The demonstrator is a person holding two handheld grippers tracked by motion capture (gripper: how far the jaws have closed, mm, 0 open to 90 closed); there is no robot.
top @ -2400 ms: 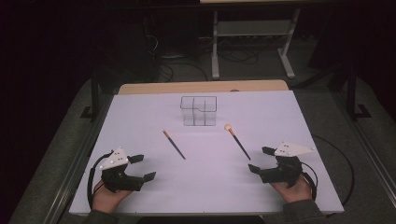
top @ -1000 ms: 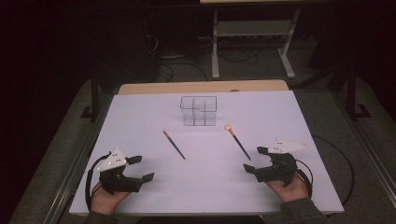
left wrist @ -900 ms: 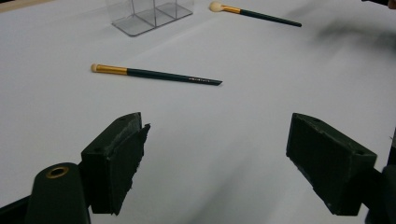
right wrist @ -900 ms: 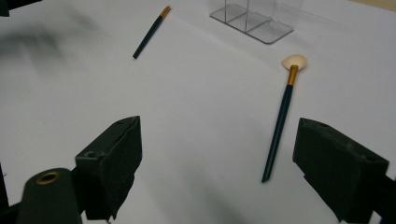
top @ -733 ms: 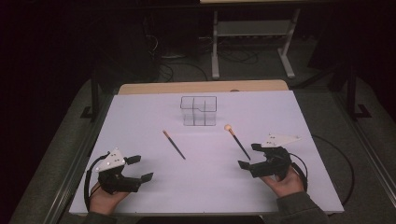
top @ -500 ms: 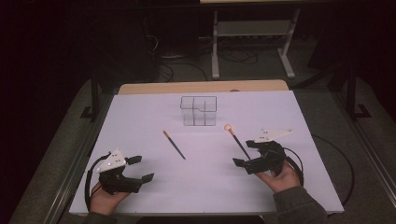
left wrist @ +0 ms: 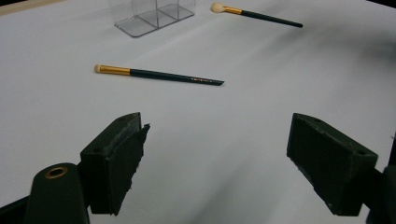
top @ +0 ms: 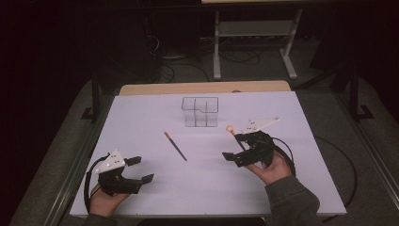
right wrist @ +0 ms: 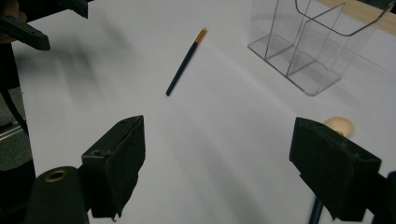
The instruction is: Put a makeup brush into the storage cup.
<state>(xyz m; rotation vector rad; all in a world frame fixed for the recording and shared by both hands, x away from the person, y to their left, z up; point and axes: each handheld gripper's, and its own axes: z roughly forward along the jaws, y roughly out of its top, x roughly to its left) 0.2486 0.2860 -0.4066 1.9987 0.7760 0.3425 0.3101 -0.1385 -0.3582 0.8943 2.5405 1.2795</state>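
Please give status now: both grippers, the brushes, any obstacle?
Right gripper open, over the fluffy-tipped brush, not gripping. Left gripper open, idle near table edge. Second brush lies free mid-table. Clear organizer upright, nothing blocking.

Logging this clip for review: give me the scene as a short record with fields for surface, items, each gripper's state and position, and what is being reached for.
surface: white table top
container: clear divided organizer, upright, far centre
item 1: small-tipped brush, flat, mid-table, untouched
item 2: fluffy-tipped brush, flat, right of the organizer
left gripper: open, near left corner, apart from both brushes
right gripper: open, jaws either side of the fluffy-tipped brush's handle, not closed on it
reach target: likely the fluffy-tipped brush
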